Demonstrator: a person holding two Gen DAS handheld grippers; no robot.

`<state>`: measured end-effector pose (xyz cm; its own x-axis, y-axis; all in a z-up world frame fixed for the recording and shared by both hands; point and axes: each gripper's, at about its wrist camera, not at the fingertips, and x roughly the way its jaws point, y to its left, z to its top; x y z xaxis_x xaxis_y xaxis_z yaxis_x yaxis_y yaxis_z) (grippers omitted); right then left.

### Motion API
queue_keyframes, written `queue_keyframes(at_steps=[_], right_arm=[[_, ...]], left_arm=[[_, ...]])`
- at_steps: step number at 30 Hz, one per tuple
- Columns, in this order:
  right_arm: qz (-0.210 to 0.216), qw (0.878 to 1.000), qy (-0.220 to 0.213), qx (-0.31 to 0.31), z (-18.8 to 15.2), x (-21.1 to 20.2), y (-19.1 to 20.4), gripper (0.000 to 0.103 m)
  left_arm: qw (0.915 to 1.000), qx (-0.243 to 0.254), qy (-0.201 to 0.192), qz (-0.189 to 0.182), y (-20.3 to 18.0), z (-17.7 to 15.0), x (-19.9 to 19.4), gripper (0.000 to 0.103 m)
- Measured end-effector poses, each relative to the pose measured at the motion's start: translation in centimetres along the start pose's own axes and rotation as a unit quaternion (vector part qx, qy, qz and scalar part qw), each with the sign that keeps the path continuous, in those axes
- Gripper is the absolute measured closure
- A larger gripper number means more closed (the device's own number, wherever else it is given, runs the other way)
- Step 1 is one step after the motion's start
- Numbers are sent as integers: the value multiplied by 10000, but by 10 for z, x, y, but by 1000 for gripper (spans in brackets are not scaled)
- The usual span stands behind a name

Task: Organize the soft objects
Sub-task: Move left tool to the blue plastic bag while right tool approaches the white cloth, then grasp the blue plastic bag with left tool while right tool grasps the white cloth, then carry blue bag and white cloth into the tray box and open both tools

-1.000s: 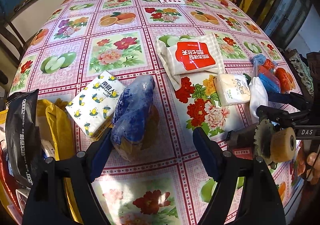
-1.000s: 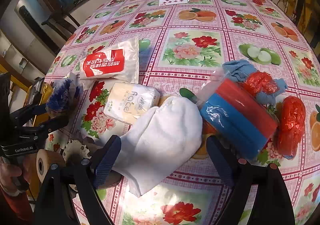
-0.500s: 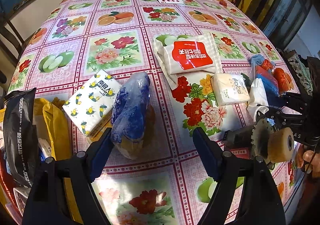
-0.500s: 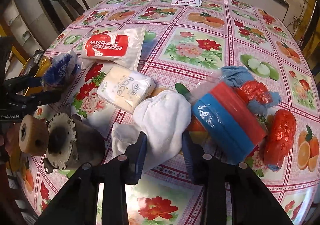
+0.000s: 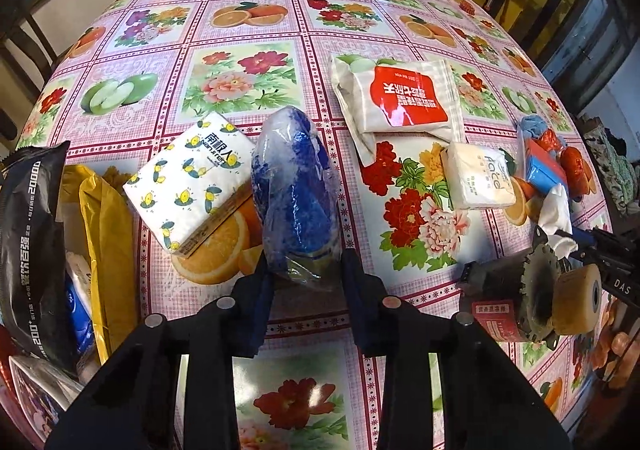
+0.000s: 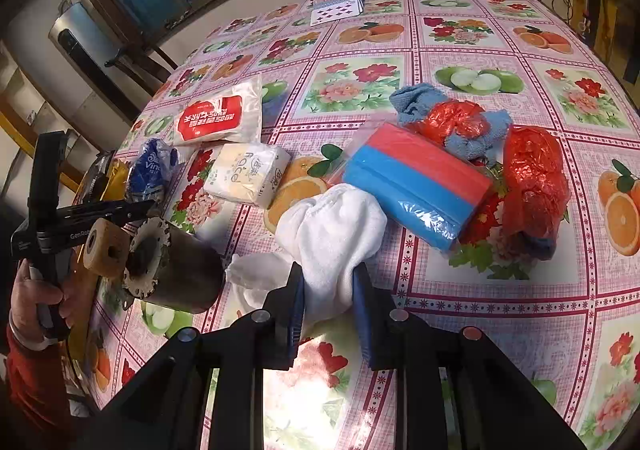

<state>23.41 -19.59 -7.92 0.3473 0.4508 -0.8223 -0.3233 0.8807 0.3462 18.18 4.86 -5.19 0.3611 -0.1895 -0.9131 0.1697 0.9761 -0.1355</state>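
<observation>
While the left gripper (image 5: 306,270) pinches the near end of the blue bag (image 5: 294,193) at lower centre of its frame, the right gripper (image 6: 328,290) clamps the white cloth (image 6: 336,234) at lower centre of its own, just left of the red-and-blue sponge pack (image 6: 416,181) on the tablecloth (image 6: 480,290).

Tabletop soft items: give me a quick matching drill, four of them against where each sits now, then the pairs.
Things:
1. white cloth
2. blue plastic-wrapped bundle
3. red-and-blue sponge pack
4. bee-print tissue pack

Places:
A. beside the red plastic bag
B. between the right gripper's fingers
C. next to the yellow bag
D. between the left gripper's fingers

Pairs: 1-B, 2-D, 3-A, 4-C
</observation>
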Motion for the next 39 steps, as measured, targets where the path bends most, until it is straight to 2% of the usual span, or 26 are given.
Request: queue_keyframes(at_steps=[3, 6, 8, 9, 15, 16, 19, 21, 25, 31, 36, 39], right_arm=[[66, 10000, -34, 26, -2, -4, 2, 79], [149, 9998, -96, 38, -2, -8, 4, 77], [231, 9996, -105, 77, -2, -10, 3, 77], [266, 9995, -111, 96, -1, -10, 3, 77], [230, 9996, -164, 65, 2, -10, 5, 77], [210, 9996, -174, 52, 3, -9, 6, 77], [325, 9993, -175, 91, 2, -7, 7, 78], [395, 9989, -183, 150, 1, -5, 6, 79], [590, 9974, -195, 378, -3, -2, -3, 79], [837, 9938, -378, 627, -8, -19, -10, 79], [981, 9915, -531, 667, -13, -41, -7, 79], [1117, 9901, -662, 535, -13, -60, 9, 79]], left_arm=[[9999, -103, -111, 42, 2, 2, -4, 77], [9997, -198, -143, -88, 2, 4, -5, 75], [9992, -292, -226, -152, 3, 6, -6, 58], [9988, -365, -279, -139, 5, 7, -7, 45], [9976, -548, -388, -138, 7, 15, -7, 44], [9971, -628, -393, -162, 9, 16, -6, 44], [9964, -759, -370, -76, 11, 16, 0, 81], [9961, -810, -323, -117, 13, 15, 2, 81], [9964, -697, -478, -16, 10, 12, -5, 84], [9959, -628, -642, -64, 12, 1, -22, 84], [9939, -655, -829, -301, 19, -14, -43, 84], [9916, -710, -975, -465, 28, -25, -62, 84]])
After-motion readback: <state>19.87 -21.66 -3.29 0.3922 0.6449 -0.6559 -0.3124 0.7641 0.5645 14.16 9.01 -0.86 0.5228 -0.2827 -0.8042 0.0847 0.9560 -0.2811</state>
